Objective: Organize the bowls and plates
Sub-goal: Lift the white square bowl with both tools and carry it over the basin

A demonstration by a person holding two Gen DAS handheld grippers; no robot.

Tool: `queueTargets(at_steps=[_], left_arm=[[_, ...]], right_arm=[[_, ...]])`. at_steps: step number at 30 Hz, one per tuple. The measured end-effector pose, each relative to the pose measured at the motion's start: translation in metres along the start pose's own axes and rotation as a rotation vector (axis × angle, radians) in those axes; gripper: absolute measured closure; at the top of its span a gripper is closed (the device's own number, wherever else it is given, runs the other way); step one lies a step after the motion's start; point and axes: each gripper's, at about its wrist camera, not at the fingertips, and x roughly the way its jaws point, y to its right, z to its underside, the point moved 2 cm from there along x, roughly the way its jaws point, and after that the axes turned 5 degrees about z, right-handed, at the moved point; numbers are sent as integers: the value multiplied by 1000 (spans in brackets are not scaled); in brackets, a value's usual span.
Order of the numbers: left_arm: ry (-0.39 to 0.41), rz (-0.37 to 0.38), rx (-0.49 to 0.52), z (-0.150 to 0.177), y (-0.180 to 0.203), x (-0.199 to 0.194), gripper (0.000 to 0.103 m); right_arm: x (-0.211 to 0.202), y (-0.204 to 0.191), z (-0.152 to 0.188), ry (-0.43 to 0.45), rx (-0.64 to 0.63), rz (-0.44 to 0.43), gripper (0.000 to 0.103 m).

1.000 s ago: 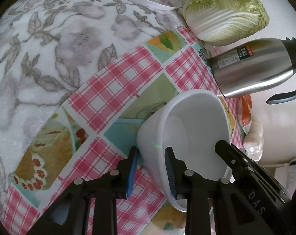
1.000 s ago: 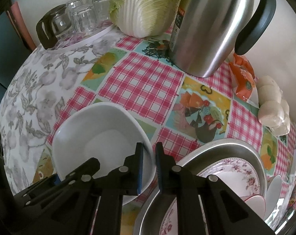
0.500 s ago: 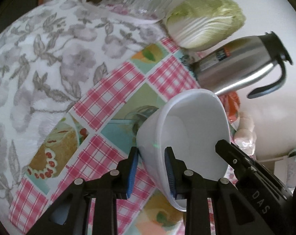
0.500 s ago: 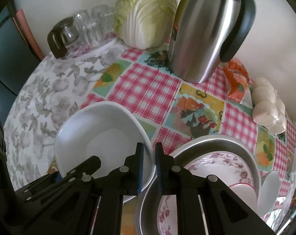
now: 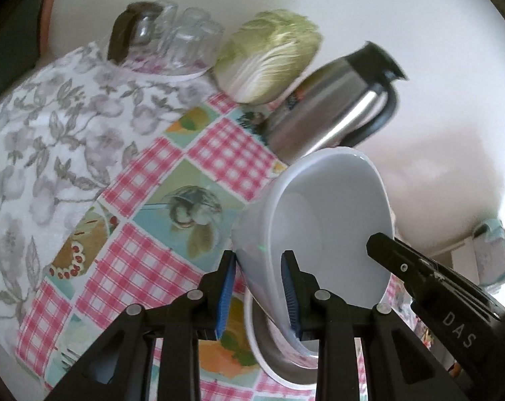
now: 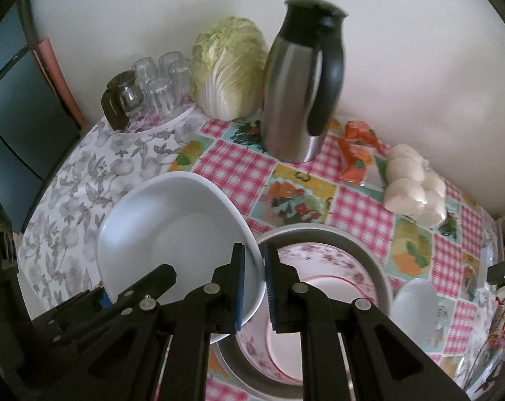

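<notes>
Together, the left gripper (image 5: pixel 258 295) and right gripper (image 6: pixel 254 289) pinched opposite rims of a white bowl (image 6: pixel 179 234), held tilted above the table beside a metal basin (image 6: pixel 369 260) holding a flowered plate (image 6: pixel 322 260). Behind stood a steel jug (image 6: pixel 297 100), a cabbage (image 6: pixel 229 67), upturned glasses (image 6: pixel 159 87) and buns (image 6: pixel 411 188).

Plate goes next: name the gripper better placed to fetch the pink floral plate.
Right. The right gripper sits directly above the pink floral plate in the round metal basin; the left gripper clamps the white bowl farther away.
</notes>
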Motion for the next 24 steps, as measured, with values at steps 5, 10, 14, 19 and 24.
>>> queueTargets(at_steps=[5,10,14,19,24], left_arm=[[2,12,43,12,24,-2,73],[-35,20,88,27,46,7,72],[-51,7,140,37,64,15,72],[-76,-7,184,45,75,24,72],[-93,-29,228,52,85,33,71]], right_arm=[[-22,20,10,11,11,13,90],[-29,47,21,20,49,14,90],[-27,71,35,12,102,-6,90],[-22,96,56,11,180,-60,90],[-16,114,76,27,260,-94,90]])
